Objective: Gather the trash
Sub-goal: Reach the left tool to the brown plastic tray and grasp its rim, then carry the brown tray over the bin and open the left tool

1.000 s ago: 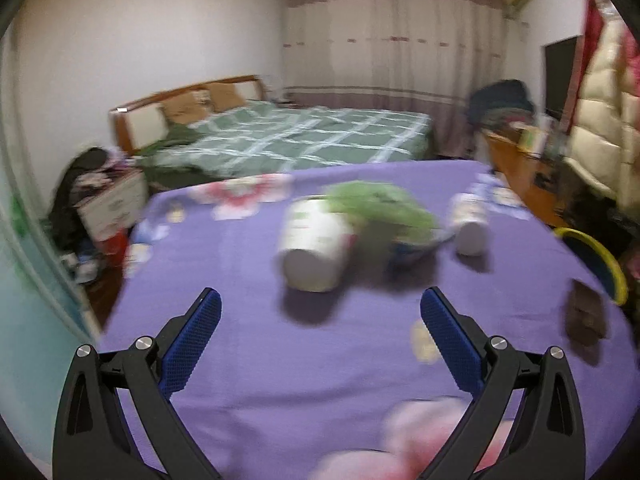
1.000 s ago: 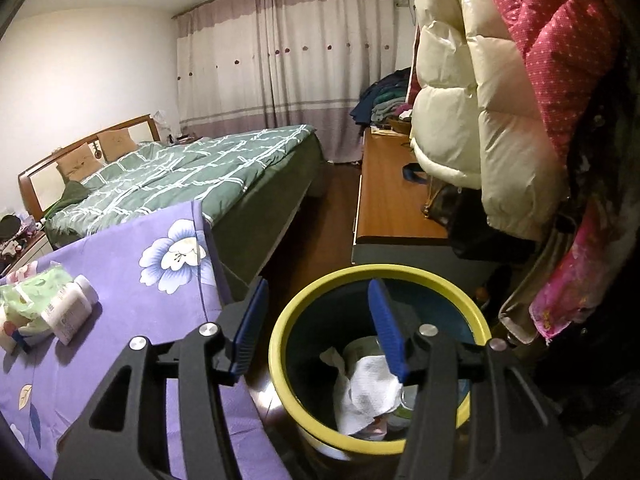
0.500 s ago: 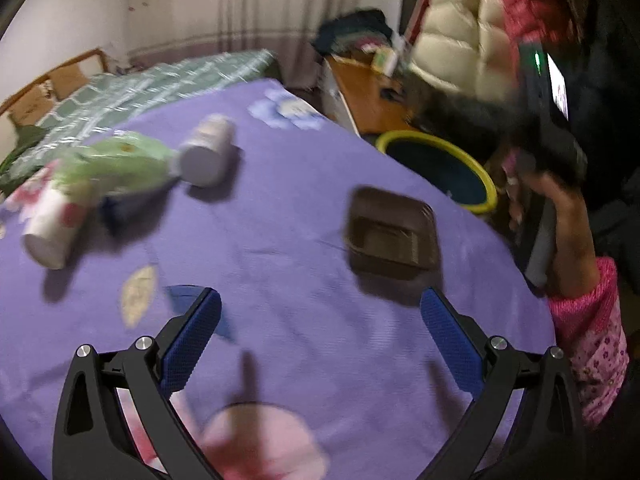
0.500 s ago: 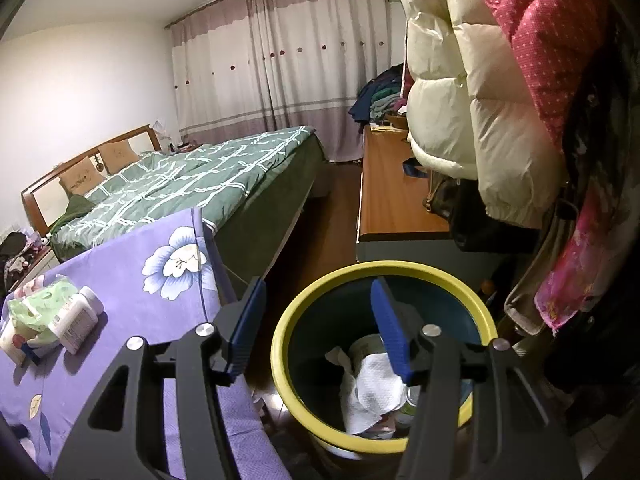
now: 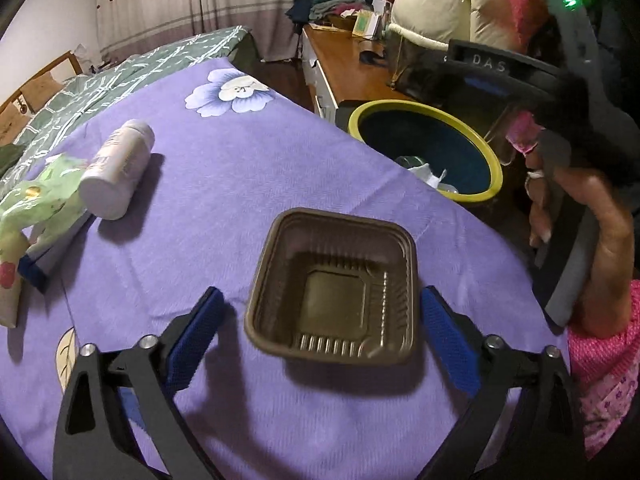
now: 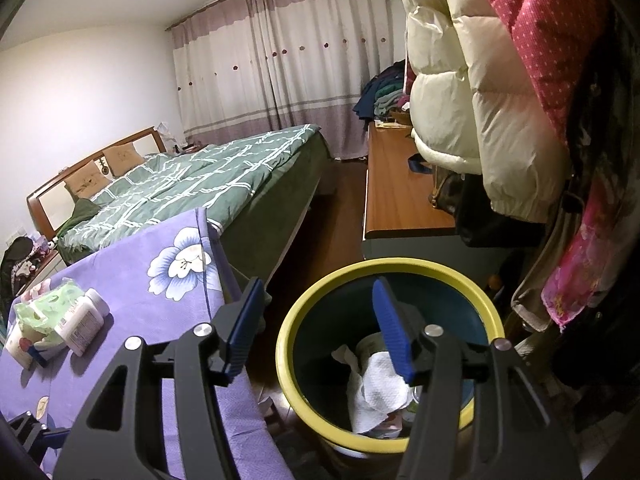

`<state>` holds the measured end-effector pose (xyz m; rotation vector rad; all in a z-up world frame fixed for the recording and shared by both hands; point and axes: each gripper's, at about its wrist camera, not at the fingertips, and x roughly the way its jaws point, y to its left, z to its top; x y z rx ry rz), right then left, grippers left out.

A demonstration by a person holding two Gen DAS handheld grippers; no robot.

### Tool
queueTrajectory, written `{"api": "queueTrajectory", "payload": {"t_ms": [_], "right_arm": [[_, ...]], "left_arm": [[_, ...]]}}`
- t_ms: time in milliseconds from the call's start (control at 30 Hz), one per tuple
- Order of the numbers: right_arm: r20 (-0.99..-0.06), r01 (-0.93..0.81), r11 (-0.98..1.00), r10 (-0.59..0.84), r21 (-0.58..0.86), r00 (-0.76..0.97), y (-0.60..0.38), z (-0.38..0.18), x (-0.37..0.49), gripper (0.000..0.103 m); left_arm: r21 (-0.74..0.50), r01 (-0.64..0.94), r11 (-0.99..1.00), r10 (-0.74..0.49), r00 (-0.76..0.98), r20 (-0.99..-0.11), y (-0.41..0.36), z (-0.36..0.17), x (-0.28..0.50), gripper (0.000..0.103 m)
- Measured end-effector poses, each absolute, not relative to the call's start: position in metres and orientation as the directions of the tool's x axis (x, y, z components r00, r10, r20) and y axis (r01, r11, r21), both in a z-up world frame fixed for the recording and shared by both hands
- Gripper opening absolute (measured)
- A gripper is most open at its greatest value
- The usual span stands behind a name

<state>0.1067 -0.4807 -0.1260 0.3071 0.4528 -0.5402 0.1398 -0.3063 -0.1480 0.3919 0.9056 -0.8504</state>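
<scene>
Tray [image 5: 332, 286] sits empty on the purple worktop [image 5: 224, 168], bracketed by the left tool [image 5: 318, 332], whose wide jaws are closing without touching. I'd center it and squeeze gently, it looks flimsy. Right tool [image 6: 318, 326], half open and empty, hovers over the bin [image 6: 486, 312] holding crumpled paper.

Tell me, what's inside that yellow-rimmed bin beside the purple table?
The bin holds crumpled white paper towel, and a round pale container shows behind it. Small scraps lie beside these. The paper and the right gripper's fingers cover whatever lies deeper down.
</scene>
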Motion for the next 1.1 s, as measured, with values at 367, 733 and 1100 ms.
{"api": "queueTrajectory", "payload": {"t_ms": [367, 733, 1100], "right_arm": [[-0.466, 0.541, 0.815, -0.405, 0.206, 0.787, -0.484, -0.126, 0.099, 0.054], [-0.412, 0.590, 0.793, -0.493, 0.150, 0.766, -0.503, -0.111, 0.029, 0.061], [-0.386, 0.632, 0.762, -0.545, 0.143, 0.745, -0.524, -0.096, -0.025, 0.064]], "left_arm": [[-0.018, 0.783, 0.621, -0.463, 0.349, -0.815, -0.311, -0.142, 0.148, 0.068], [-0.004, 0.822, 0.570, -0.488, 0.334, -0.807, -0.361, -0.118, 0.155, 0.068], [-0.033, 0.870, 0.493, -0.483, 0.242, -0.841, -0.492, -0.130, 0.168, 0.068]]}}
